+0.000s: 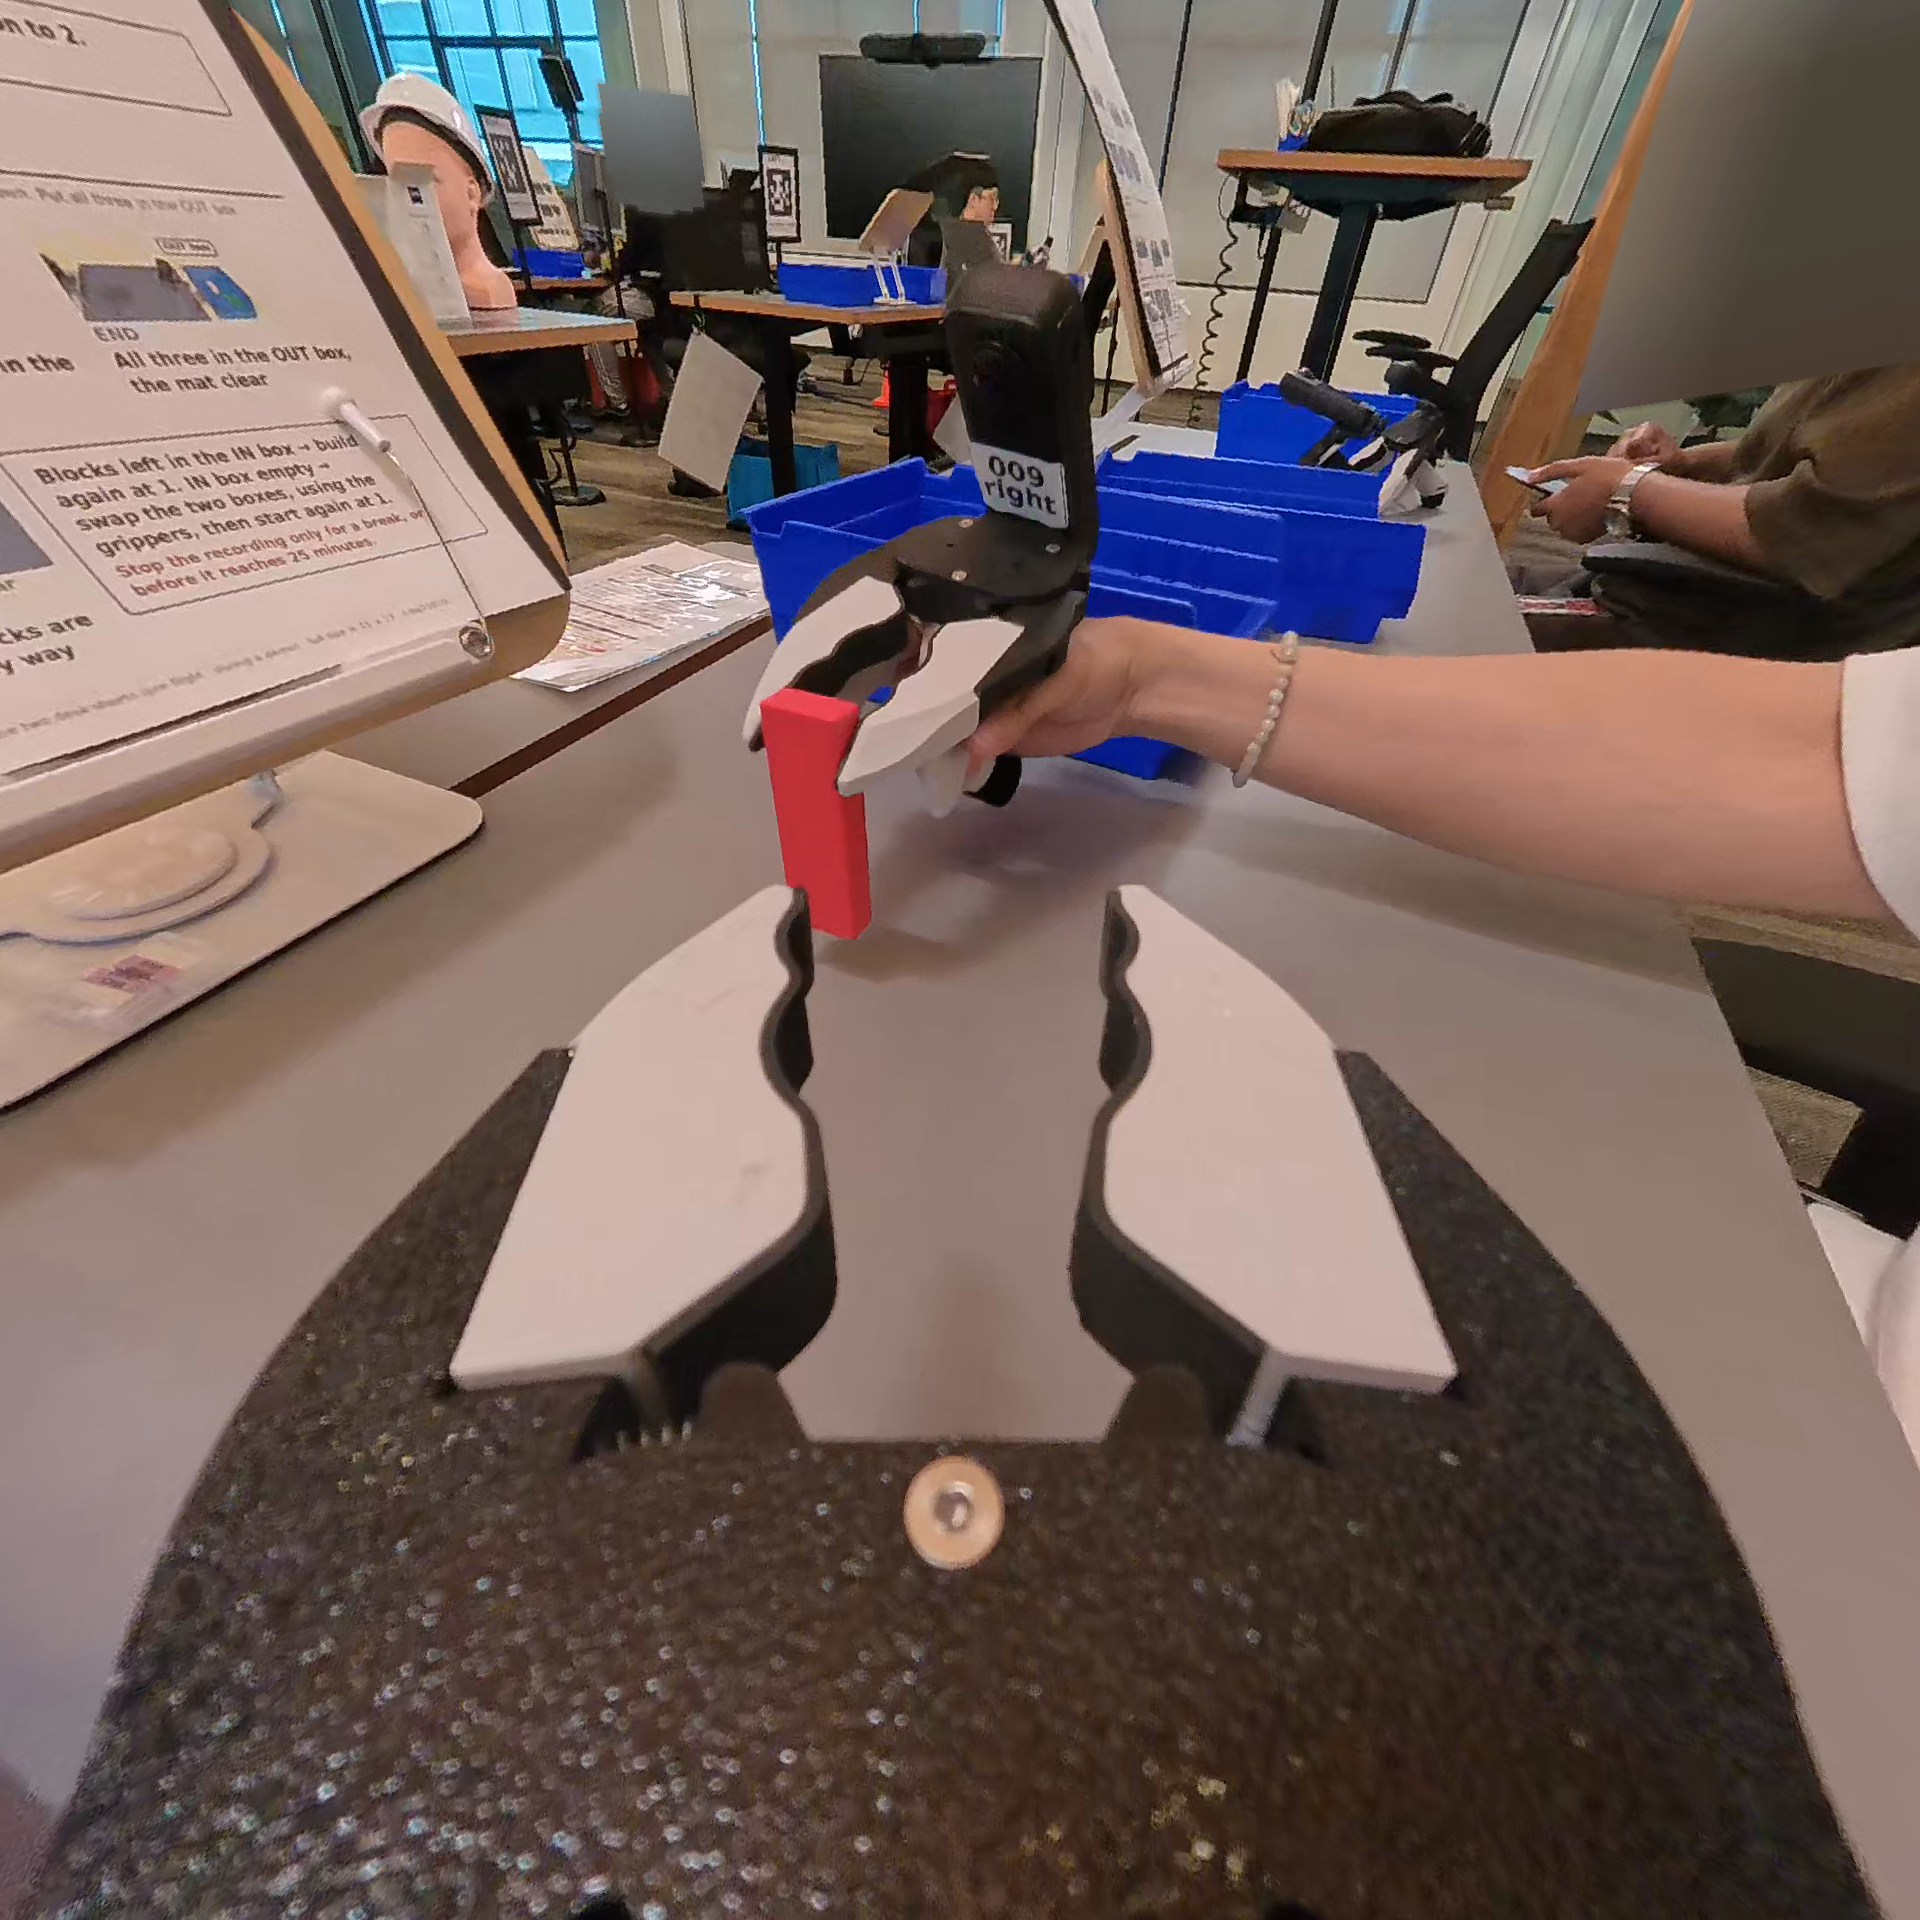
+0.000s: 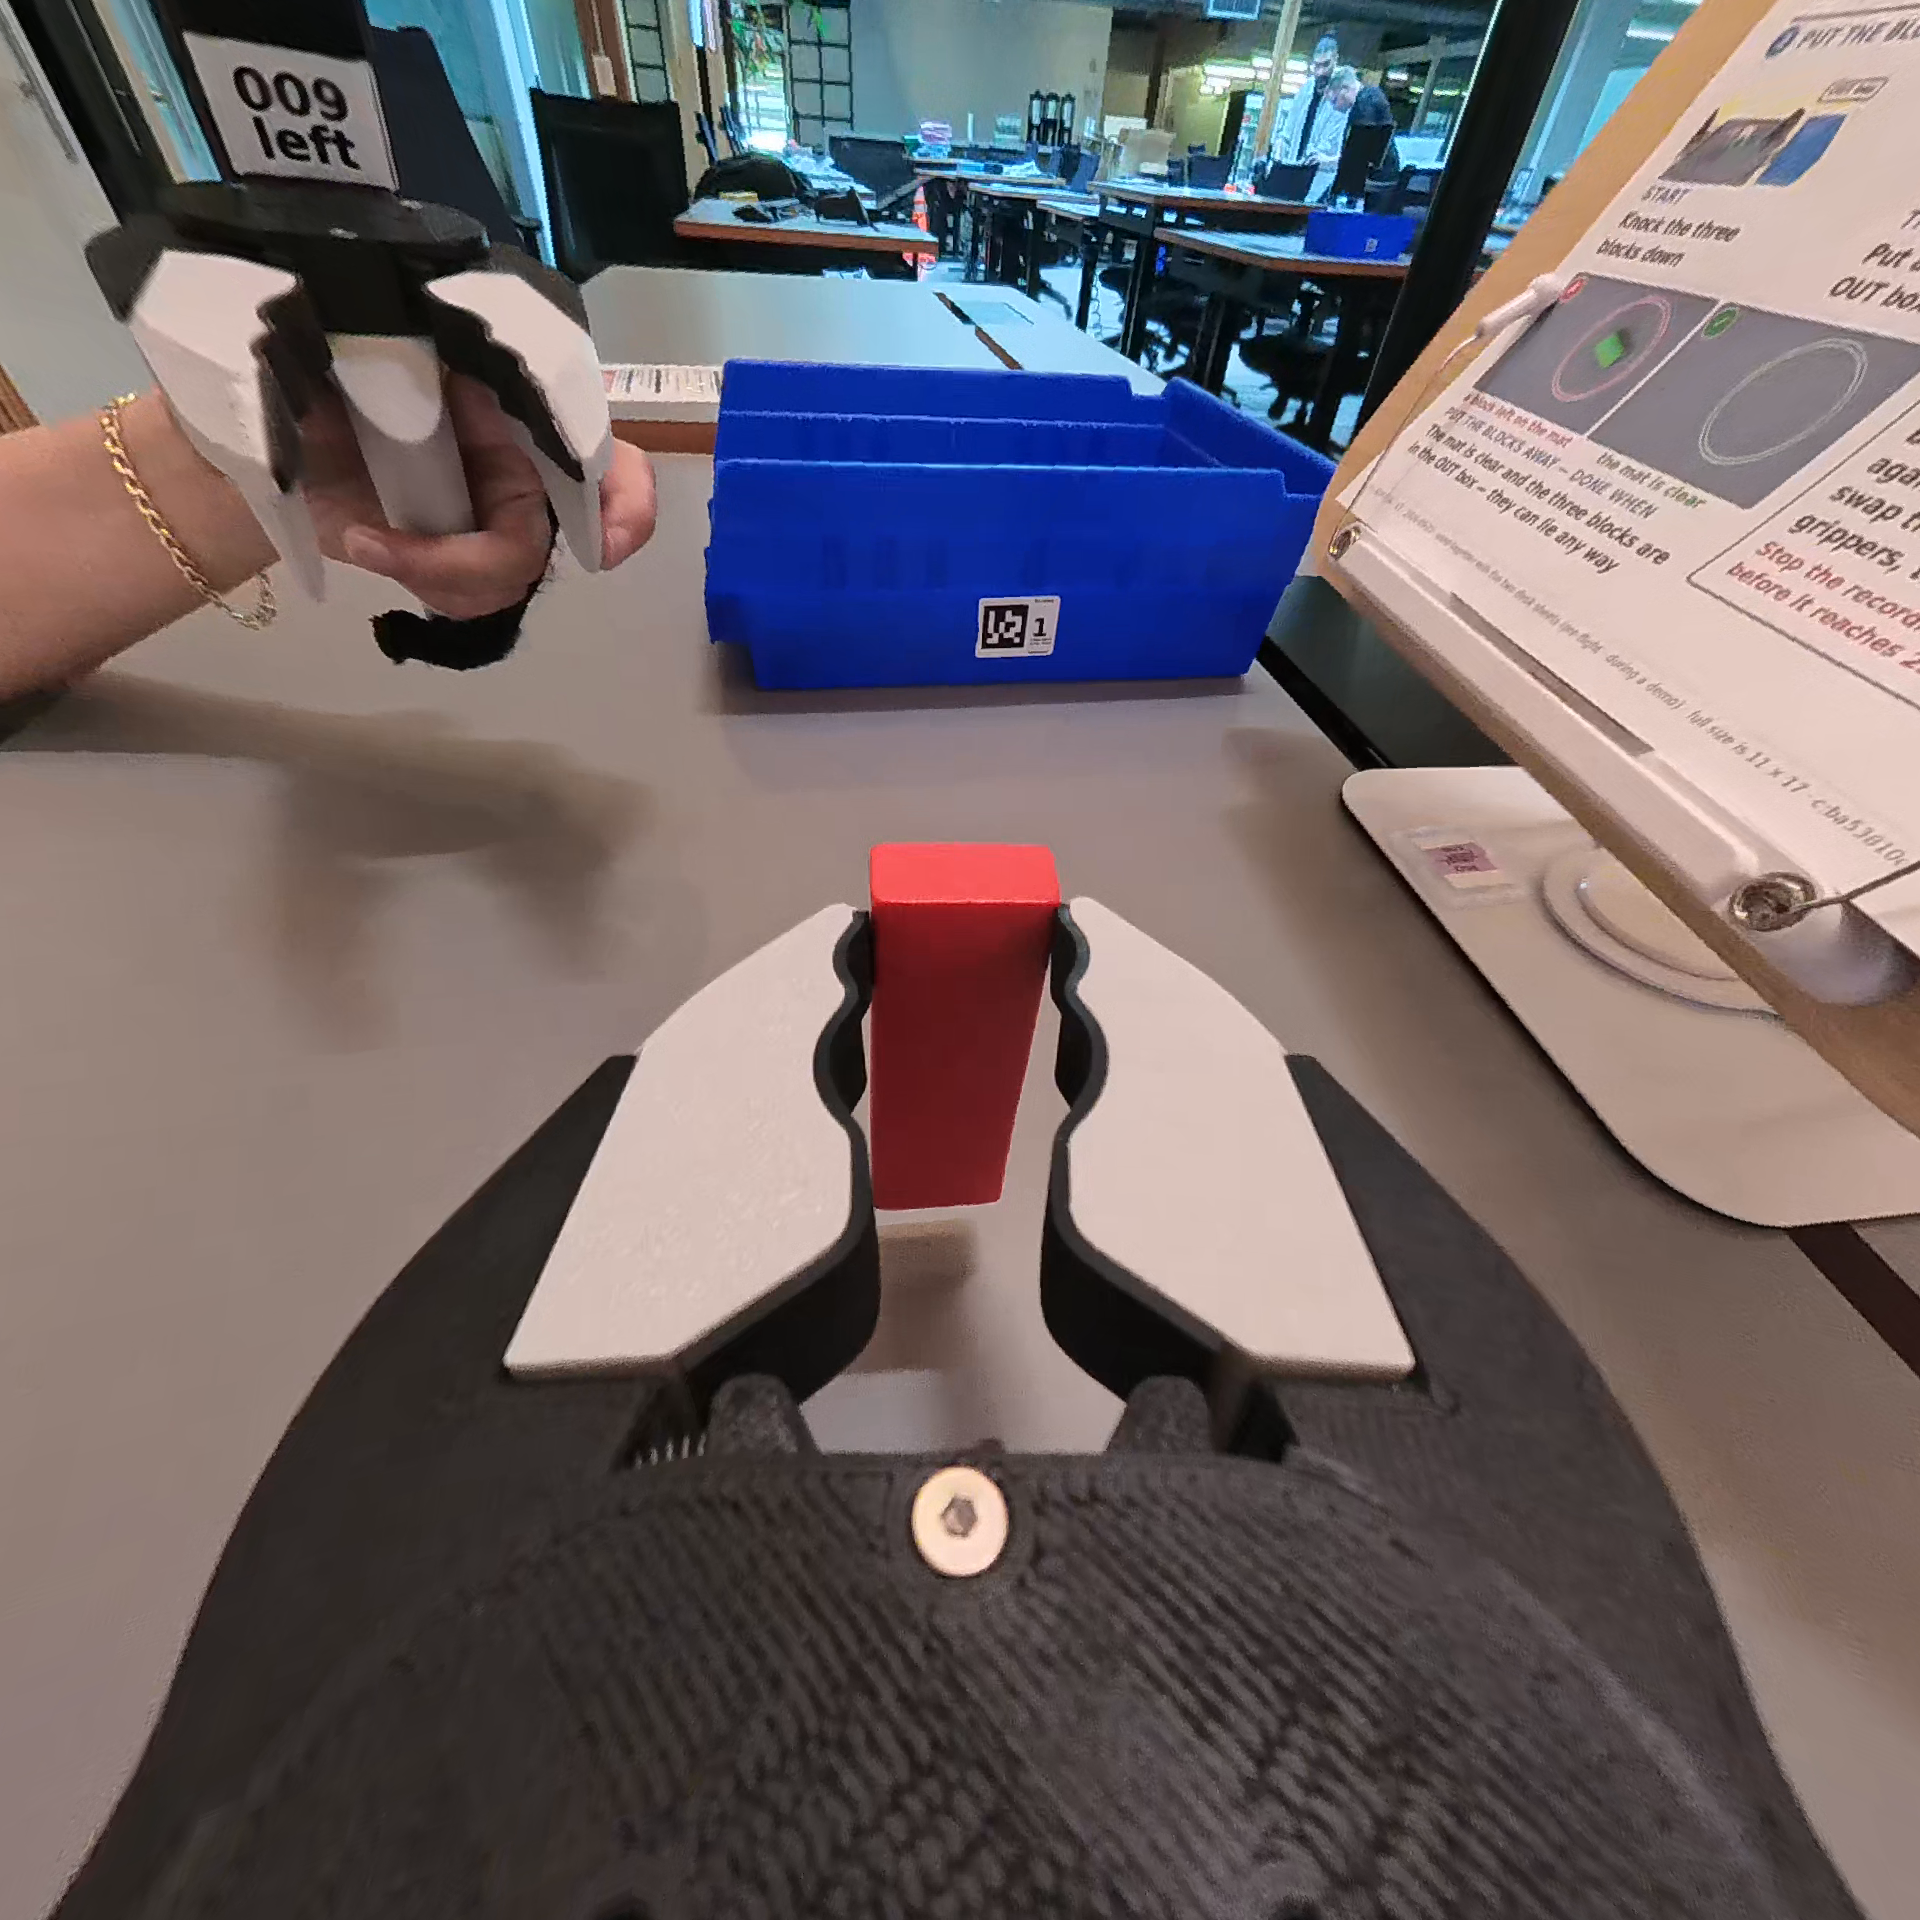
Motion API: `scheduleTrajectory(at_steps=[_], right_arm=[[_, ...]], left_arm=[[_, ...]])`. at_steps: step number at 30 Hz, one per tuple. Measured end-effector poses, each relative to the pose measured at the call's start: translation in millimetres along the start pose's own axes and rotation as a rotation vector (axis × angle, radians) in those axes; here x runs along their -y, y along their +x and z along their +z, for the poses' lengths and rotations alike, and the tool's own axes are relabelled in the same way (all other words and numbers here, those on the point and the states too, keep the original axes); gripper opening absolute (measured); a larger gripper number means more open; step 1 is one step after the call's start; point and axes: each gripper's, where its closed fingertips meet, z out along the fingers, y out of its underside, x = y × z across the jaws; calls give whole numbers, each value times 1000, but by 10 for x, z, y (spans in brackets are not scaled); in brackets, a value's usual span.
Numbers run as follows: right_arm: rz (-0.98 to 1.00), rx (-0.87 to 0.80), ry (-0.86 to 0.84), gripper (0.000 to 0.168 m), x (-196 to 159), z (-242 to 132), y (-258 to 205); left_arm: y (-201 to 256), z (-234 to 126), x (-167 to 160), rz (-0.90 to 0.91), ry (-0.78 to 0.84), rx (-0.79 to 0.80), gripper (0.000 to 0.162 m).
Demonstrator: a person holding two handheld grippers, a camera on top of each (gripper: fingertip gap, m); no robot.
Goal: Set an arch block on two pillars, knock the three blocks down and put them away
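Above the grey table (image 2: 312, 935), right gripper (image 2: 961, 920) clamped on a red block (image 2: 956, 1039), fingertips pressed against its 2 side faces near the top end. Block upright, hanging below the fingers, lower end clear of the table surface with a shadow beneath. In the left wrist view, same red block (image 1: 816, 810) pinched between the right gripper (image 1: 805, 732) fingertips, held by a hand (image 1: 1049, 696) with a bead bracelet at the wrist. Left gripper (image 1: 956, 935) with jaws spread wide, nothing between them, bare table showing in the gap. Seen from the right wrist view, left gripper (image 2: 447, 540) raised off the table, pointing down, well apart from the block. Beyond the block, a blue bin (image 2: 997, 540) with a square marker sticker on its front wall. To the side, an instruction board (image 2: 1662, 416) on a white stand (image 2: 1558, 1039).
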Motion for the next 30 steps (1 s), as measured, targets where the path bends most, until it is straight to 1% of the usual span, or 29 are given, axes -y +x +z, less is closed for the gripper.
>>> scheduleTrajectory(at_steps=[3, 9, 30], right_arm=[[4, 3, 9, 34, -51, 41, 0], [9, 26, -34, 34, -176, 115, -28], [6, 41, -78, 33, -243, 115, -90]], left_arm=[[-6, 16, 6, -16, 12, -8, 52], [-4, 44, -27, -23, 7, -15, 52], [36, 41, -27, -29, 23, -25, 52]])
